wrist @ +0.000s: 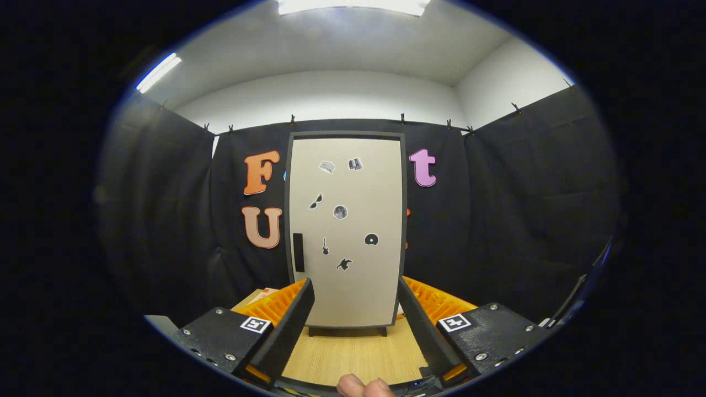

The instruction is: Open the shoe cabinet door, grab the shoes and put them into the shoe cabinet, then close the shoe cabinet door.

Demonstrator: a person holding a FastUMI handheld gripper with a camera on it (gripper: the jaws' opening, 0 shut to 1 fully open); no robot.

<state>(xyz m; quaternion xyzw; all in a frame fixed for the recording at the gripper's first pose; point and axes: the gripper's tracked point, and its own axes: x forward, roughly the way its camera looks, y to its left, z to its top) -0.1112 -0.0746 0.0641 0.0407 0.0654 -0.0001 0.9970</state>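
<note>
Gripper (356, 286): two long wedge-shaped fingers (287, 325), flat-sided, tapering toward their tips; wide gap between them, nothing pressed; ribbed plates line the outer side of each finger at 10 and 2 o'clock; each finger rides a blocky dark carriage (220, 331) with a matte top; silver screw heads dot the carriage tops and edges; one square black-and-white marker tag (256, 324) sits on each carriage near the finger root; person's fingertips (364, 386) show at 6 o'clock, bare, no sleeve visible.

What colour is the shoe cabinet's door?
Beige, dotted with small dark stickers, on the dark-framed shoe cabinet door; gripper view shows it.
</note>
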